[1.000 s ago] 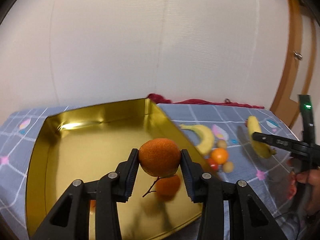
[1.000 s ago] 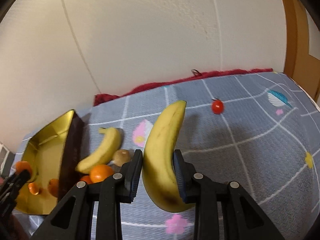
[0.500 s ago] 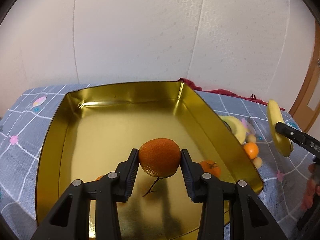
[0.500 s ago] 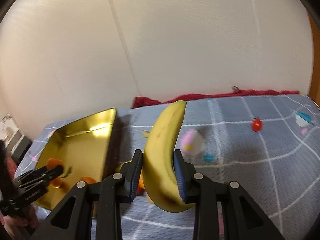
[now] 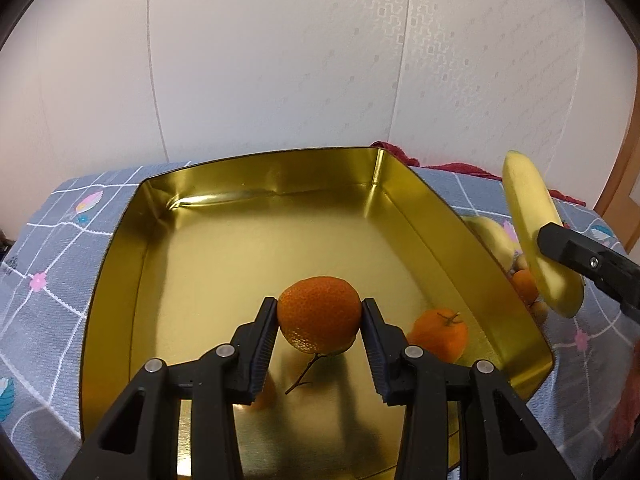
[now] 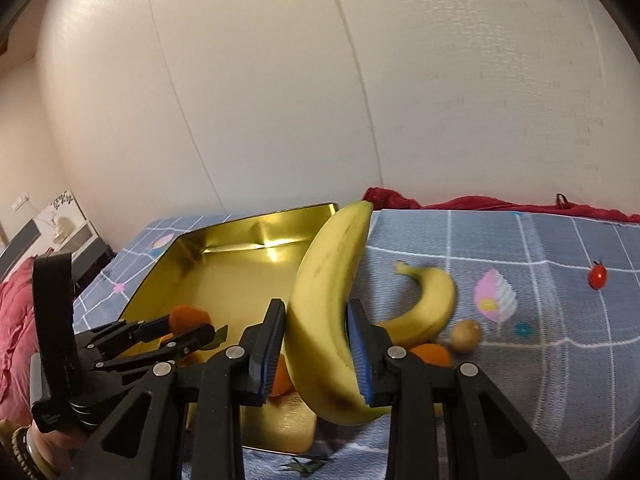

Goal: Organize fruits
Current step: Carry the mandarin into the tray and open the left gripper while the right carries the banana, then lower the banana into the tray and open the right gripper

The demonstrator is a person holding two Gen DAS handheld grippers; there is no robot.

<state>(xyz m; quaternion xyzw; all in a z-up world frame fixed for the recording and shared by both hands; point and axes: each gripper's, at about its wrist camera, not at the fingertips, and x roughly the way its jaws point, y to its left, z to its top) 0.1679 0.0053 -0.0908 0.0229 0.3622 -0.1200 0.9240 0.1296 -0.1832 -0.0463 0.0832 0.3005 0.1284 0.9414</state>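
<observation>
Two black hand-held grippers are gripping fruit: left gripper (image 5: 320,322) clamping a round orange mandarin (image 5: 319,313) over the shiny gold rectangular tray (image 5: 256,168), right gripper (image 6: 316,336) pinching an upright yellow banana (image 6: 328,312) just beside its right edge.

Pale room, papered wall

A cream textured wall (image 5: 320,60) rose behind the grey checked cloth (image 6: 540,280); right of the wall stood a wooden door frame (image 5: 618,184), left a white shelf (image 6: 76,228).

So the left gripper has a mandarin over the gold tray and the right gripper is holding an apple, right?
Not quite: the right gripper holds a banana, not an apple, as the right wrist view shows. The left gripper does have a mandarin over the gold tray.
</observation>
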